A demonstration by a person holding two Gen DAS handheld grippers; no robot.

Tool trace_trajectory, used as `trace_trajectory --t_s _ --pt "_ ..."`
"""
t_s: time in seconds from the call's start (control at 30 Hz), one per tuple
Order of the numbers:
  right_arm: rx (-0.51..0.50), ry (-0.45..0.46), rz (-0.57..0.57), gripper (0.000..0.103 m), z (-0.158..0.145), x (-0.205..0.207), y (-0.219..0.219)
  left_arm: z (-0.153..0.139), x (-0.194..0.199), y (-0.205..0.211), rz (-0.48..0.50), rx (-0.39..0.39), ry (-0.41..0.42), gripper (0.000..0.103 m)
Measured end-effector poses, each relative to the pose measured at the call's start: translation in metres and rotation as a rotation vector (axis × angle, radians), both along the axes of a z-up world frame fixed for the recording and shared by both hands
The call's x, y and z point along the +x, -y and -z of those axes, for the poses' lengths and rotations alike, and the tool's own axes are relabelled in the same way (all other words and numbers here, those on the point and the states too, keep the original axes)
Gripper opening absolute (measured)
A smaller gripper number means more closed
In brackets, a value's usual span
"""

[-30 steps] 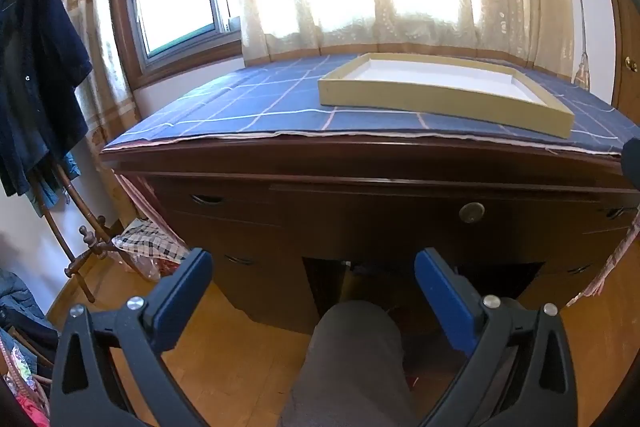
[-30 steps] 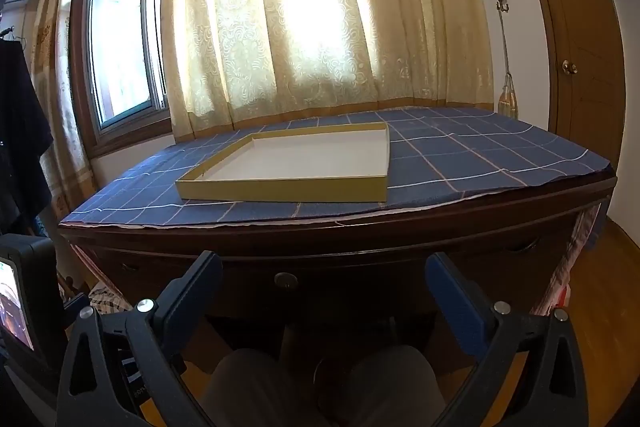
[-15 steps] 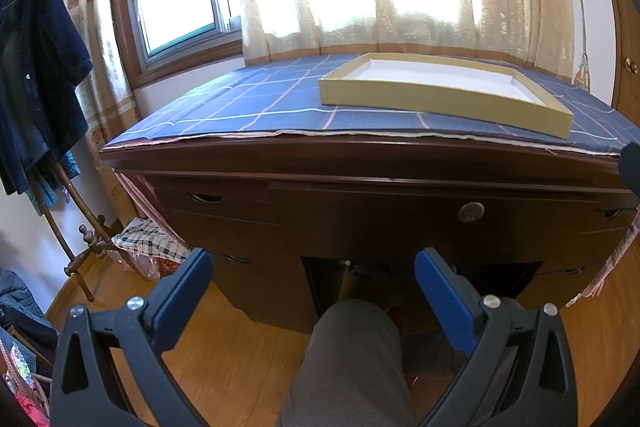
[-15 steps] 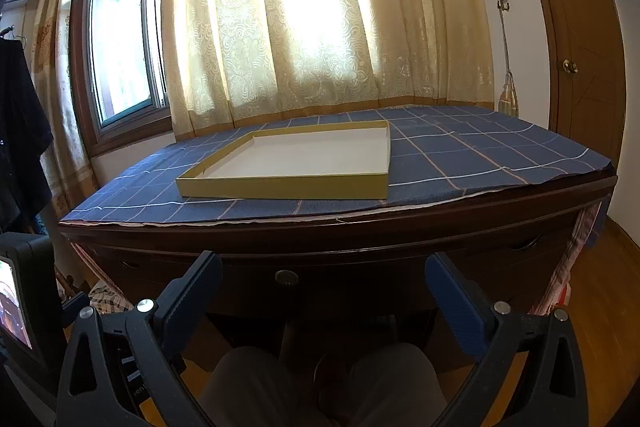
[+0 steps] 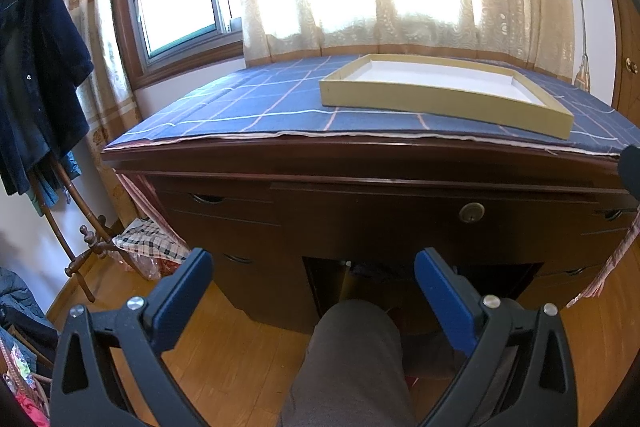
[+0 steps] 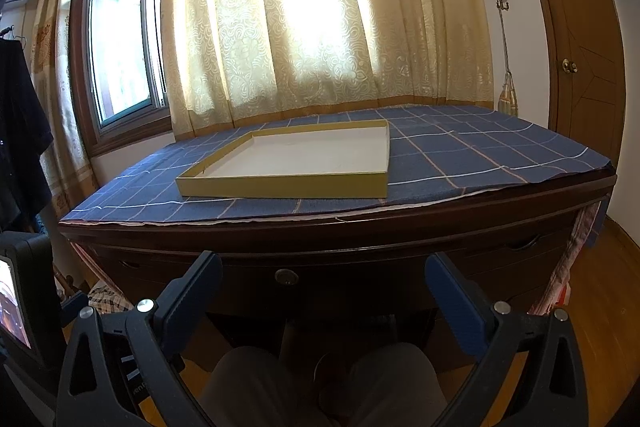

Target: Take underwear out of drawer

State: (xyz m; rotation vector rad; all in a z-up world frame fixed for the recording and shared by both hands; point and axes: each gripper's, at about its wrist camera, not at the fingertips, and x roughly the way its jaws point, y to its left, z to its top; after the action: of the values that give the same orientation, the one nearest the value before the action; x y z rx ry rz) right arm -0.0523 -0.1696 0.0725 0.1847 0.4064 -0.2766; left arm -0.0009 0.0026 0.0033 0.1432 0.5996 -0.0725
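Observation:
A dark wooden desk stands before me with its middle drawer (image 5: 400, 215) (image 6: 360, 279) closed; a round brass lock (image 5: 471, 212) (image 6: 286, 277) sits on its front. No underwear is visible. My left gripper (image 5: 312, 267) is open, held back from the desk above a person's knee (image 5: 352, 347). My right gripper (image 6: 322, 271) is also open, level with the drawer front and apart from it. A shallow tan cardboard tray (image 5: 440, 95) (image 6: 288, 163) with a white bottom lies empty on the blue checked cloth (image 5: 248, 107) (image 6: 480, 155) that covers the desktop.
Side drawers with recessed pulls (image 5: 208, 199) (image 6: 520, 247) flank the middle one. A coat rack with dark clothes (image 5: 36, 75) stands left, with a checked bag (image 5: 148, 239) on the wood floor. Curtains (image 6: 320, 7) and a window are behind; a door (image 6: 580, 47) is at right.
Both views have drifted slightly. The grippers stay open and the drawer stays closed.

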Motion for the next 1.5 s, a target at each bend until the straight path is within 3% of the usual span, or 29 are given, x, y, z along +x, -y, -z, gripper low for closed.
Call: trace_trajectory --t_s 1.5 --pt "0.021 -0.079 0.018 0.103 0.006 0.013 0.006 -0.001 0.000 -0.003 0.003 0.006 0.013 0.103"
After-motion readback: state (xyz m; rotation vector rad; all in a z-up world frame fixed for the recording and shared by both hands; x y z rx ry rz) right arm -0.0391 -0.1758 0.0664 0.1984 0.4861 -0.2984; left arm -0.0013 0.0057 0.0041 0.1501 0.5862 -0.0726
